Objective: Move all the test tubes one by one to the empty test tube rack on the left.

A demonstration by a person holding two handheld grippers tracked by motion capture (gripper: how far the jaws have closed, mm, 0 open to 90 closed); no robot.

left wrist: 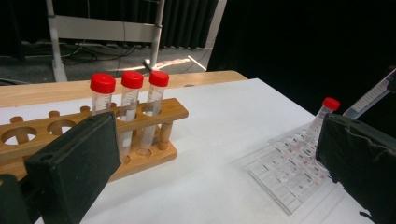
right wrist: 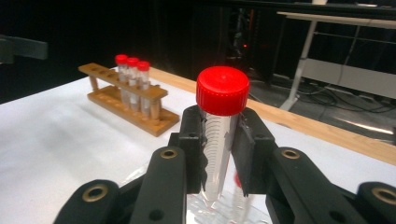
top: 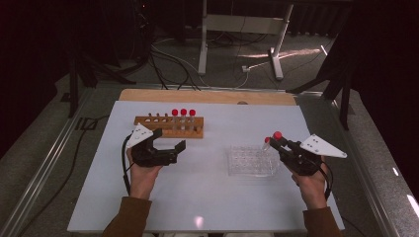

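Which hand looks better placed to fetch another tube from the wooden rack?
Left. Its tongs are open and beside the wooden rack; the right tongs already grip a red-capped tube.

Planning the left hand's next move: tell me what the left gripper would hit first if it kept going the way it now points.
Probably nothing at once: the left gripper, jaws open, points across bare white table. The wooden rack lies beside one jaw, the clear plastic rack beside the other; depth is unclear.
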